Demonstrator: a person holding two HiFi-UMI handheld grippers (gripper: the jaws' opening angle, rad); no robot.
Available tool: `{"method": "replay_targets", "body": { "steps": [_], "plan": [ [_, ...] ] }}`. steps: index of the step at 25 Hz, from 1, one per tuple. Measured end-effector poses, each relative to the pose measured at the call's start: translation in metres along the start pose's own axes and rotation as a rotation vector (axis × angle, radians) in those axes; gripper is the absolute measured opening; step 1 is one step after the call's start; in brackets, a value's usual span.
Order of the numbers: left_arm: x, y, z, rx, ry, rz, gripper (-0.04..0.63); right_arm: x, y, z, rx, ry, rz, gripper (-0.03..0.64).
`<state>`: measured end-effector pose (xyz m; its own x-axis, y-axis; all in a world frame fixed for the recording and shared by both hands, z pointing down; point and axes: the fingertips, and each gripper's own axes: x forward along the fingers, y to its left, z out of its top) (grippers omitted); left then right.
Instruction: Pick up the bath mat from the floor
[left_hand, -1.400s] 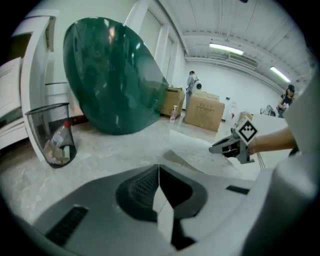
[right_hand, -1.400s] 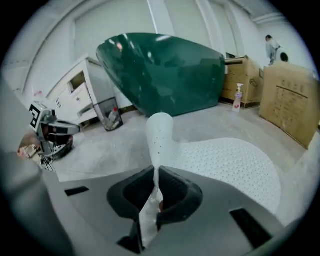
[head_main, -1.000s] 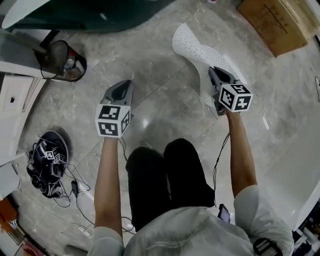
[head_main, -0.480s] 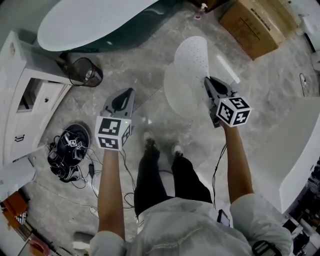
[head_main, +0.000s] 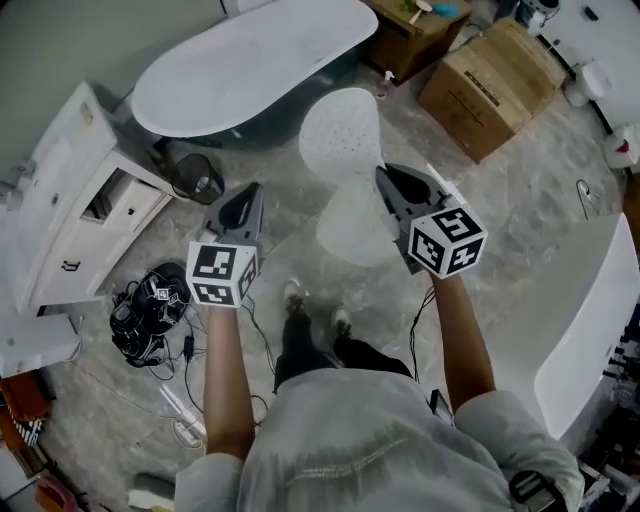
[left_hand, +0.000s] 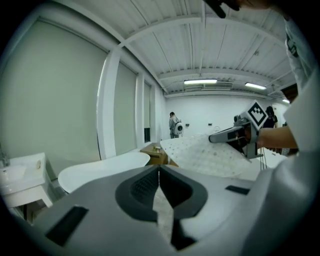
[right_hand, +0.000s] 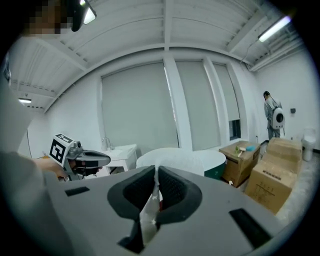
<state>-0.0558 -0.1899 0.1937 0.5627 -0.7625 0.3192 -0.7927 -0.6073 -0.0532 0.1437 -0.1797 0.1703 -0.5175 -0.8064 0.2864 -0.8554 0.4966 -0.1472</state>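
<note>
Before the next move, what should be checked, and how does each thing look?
1. Right gripper clamped on the bath mat: ok.
2. Bath mat lifted off the floor: ok.
3. Left gripper shut with nothing in it: ok.
4. Bath mat clear of the bathtub: cannot tell.
5. Cardboard box apart from the bath mat: ok.

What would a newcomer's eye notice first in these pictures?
The white perforated bath mat hangs in the air at the centre, pinched by the right gripper. Beyond it stands a large white oval bathtub, and a brown cardboard box sits at the upper right.
</note>
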Motion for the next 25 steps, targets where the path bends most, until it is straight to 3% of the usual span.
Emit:
{"method": "replay_targets", "body": {
  "steps": [4, 10, 14, 19, 25],
  "plan": [
    [-0.017, -0.014, 0.056, 0.025, -0.083, 0.017, 0.018, -0.024, 0.001, 0.059, -0.065, -0.064, 0.011, 0.034],
    [-0.045, -0.034, 0.134, 0.129, -0.193, 0.058, 0.018, -0.057, -0.003, 0.128, -0.145, -0.167, 0.013, 0.035],
    [-0.068, -0.038, 0.167, 0.119, -0.256, 0.077, 0.018, -0.075, 0.001, 0.157, -0.188, -0.218, 0.01, 0.034],
    [-0.087, -0.037, 0.19, 0.11, -0.286, 0.113, 0.018, -0.092, 0.003, 0.18, -0.215, -0.259, 0.02, 0.034],
    [-0.097, -0.047, 0.189, 0.12, -0.282, 0.116, 0.018, -0.112, -0.001, 0.178, -0.219, -0.262, 0.016, 0.032]
  ]
}}
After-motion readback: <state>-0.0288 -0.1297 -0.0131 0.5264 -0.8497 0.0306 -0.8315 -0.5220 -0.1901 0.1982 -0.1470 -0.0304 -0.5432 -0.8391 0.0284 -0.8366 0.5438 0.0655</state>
